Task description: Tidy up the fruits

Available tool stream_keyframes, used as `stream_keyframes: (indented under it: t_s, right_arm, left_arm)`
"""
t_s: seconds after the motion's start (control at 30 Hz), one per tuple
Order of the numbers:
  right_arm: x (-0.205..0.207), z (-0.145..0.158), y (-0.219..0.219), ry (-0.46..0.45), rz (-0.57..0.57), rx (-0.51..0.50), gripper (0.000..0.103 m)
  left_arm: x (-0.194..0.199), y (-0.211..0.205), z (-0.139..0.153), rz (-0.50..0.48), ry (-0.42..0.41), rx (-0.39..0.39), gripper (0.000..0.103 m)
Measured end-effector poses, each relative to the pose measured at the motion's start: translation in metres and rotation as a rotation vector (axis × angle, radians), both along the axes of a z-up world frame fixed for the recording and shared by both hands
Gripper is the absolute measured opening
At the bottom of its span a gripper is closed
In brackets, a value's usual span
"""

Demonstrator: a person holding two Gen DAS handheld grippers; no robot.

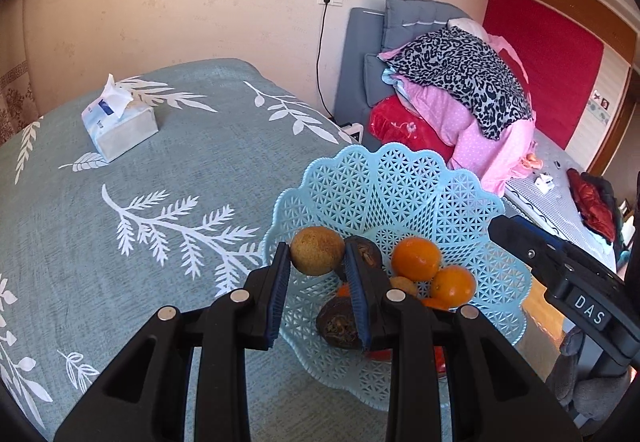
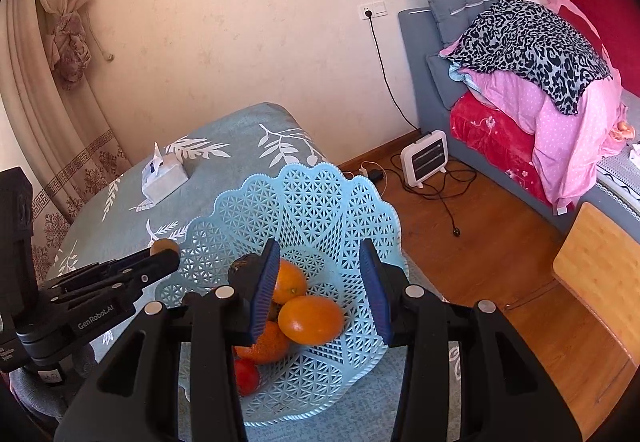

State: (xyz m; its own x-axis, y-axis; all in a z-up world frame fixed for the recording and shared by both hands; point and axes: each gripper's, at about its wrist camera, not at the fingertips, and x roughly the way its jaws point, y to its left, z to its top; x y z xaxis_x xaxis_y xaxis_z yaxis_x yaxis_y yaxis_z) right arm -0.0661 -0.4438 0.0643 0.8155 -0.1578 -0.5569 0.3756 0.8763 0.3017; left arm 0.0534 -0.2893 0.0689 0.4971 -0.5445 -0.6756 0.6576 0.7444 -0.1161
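A light blue lattice fruit basket (image 1: 404,186) (image 2: 312,198) stands on the table's right part. It holds oranges (image 1: 416,258) (image 2: 310,320), dark brown fruits (image 1: 340,326) and a red fruit (image 2: 246,376). My left gripper (image 1: 318,262) is shut on a round tan-brown fruit (image 1: 317,250), held over the basket's left rim; that fruit also shows in the right wrist view (image 2: 164,243). My right gripper (image 2: 320,282) is open and empty, hovering above the oranges in the basket.
A tissue box (image 1: 118,126) (image 2: 164,178) lies at the far left of the leaf-patterned tablecloth (image 1: 160,182). Beyond the table's right edge are a wooden floor (image 2: 480,262), a small heater (image 2: 424,158) with cables, and a bed with piled bedding (image 2: 532,82).
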Motion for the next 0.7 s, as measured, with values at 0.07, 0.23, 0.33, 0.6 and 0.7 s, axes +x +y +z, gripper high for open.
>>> stream_keyframes:
  t_s: [0.07, 0.23, 0.33, 0.6, 0.7]
  right_arm:
    - [-0.001, 0.001, 0.000, -0.002, -0.006, -0.006, 0.043]
    - [-0.005, 0.001, -0.001, -0.018, -0.031, -0.014, 0.062]
    - [-0.007, 0.001, -0.002, -0.017, -0.033, -0.010, 0.062]
    - [-0.010, 0.004, 0.006, -0.022, -0.036, -0.021, 0.079]
    - [-0.010, 0.006, 0.012, -0.018, -0.032, -0.033, 0.089]
  left_arm:
    - [0.000, -0.003, -0.001, -0.006, -0.003, 0.001, 0.031]
    - [0.001, 0.004, -0.001, 0.019, -0.010, -0.010, 0.058]
    - [0.002, 0.013, 0.000, 0.039, -0.013, -0.017, 0.064]
    - [-0.014, 0.033, 0.006, 0.094, -0.145, 0.030, 0.091]
    - [-0.021, 0.038, 0.007, 0.092, -0.177, 0.046, 0.092]
